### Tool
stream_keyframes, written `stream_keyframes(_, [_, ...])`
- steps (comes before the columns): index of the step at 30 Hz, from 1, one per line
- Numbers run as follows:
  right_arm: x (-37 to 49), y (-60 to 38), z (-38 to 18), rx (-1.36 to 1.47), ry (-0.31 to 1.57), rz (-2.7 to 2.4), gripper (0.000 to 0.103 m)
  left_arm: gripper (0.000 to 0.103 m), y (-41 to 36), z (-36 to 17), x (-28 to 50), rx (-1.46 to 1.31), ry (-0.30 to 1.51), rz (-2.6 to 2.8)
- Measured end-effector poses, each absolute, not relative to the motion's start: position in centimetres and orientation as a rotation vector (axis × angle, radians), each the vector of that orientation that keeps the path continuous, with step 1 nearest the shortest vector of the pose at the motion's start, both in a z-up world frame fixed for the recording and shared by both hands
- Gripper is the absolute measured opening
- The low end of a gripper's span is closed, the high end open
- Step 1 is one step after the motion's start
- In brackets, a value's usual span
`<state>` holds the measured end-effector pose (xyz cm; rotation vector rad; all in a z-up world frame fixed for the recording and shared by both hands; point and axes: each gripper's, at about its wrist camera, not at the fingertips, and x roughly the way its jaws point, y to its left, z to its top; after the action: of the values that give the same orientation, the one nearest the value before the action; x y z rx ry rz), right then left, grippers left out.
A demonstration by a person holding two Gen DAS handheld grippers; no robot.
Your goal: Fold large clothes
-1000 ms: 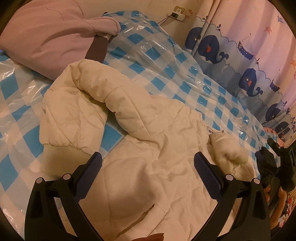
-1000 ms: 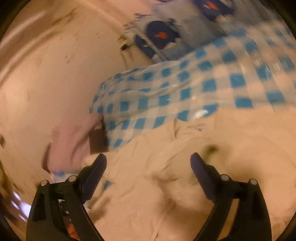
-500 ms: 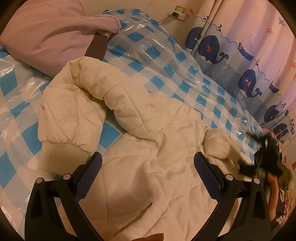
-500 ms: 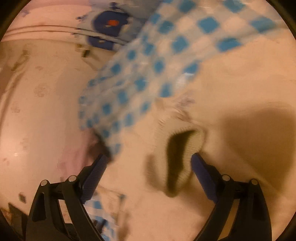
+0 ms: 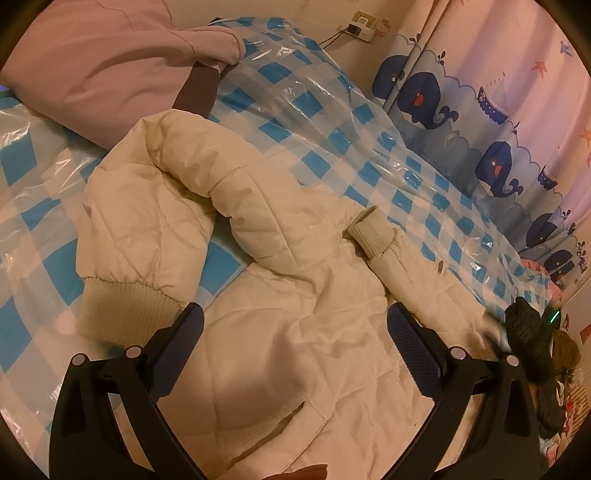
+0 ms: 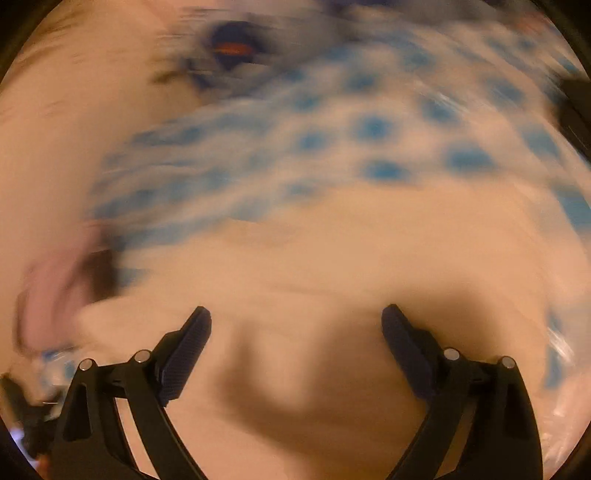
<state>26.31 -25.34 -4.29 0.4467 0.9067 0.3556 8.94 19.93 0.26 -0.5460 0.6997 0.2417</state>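
While both of my tools hang over the bed with nothing in them, the cream quilted jacket [image 5: 295, 332] lies spread straight ahead of my left gripper [image 5: 295, 343], its body directly under and between those wide-apart jaws. My right gripper [image 6: 295, 343] also has its jaws spread, empty, over the same pale fabric; that view is smeared with motion, so I cannot tell exactly which part sits under it.

I judge this to be the sleeve stage of the fold. Ahead and to the right of my left jaws, one sleeve [image 5: 399, 269] already lies across the body, its ribbed cuff [image 5: 371, 236] pointing away from me. Ahead and to the left, the other sleeve [image 5: 155, 221] is bunched and doubled over itself, with its knit cuff [image 5: 125, 310] just beside my left finger. The next move, as I read it, calls for closing on that cuff and drawing the sleeve inward across the chest, flat and without dragging the padded body along.

Beneath the jacket is a blue-and-white checked cover [image 5: 332, 122] under glossy clear plastic, likely slippery. Far ahead on the left a mauve garment [image 5: 110, 62] rests in a heap. To the right hangs a curtain printed with whales [image 5: 480, 92], and a wall socket [image 5: 360, 27] sits beyond the bed.
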Motion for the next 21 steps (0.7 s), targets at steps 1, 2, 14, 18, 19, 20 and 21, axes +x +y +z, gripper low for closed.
stream_keyframes(1, [26.1,-27.4,-6.0,0.5,0.915,0.348,0.06,0.096,19.9,0.2,9.0,-0.545,0.701,0.243])
stream_keyframes(2, [25.8,-30.2,-7.2,0.603,0.909,0.329,0.043,0.096,20.0,0.2,9.0,-0.544,0.702,0.246])
stream_keyframes(14, [24.9,-18.7,-0.3,0.733,0.871,0.768,0.089,0.096,20.5,0.1,9.0,-0.547,0.705,0.254])
stream_keyframes(18, [25.4,-12.6,-4.6,1.049,1.088,0.902,0.089,0.096,20.9,0.2,8.8,-0.567,0.703,0.25])
stream_keyframes(19, [25.2,-11.4,-5.9,1.112,1.12,0.9,0.089,0.096,21.1,0.3,8.8,-0.573,0.698,0.248])
stream_keyframes(20, [25.3,-10.7,-6.7,1.136,1.135,0.877,0.089,0.096,21.2,0.3,8.7,-0.578,0.694,0.246])
stream_keyframes(21, [25.4,-10.2,-7.5,1.155,1.13,0.832,0.089,0.096,21.3,0.4,8.7,-0.582,0.692,0.245])
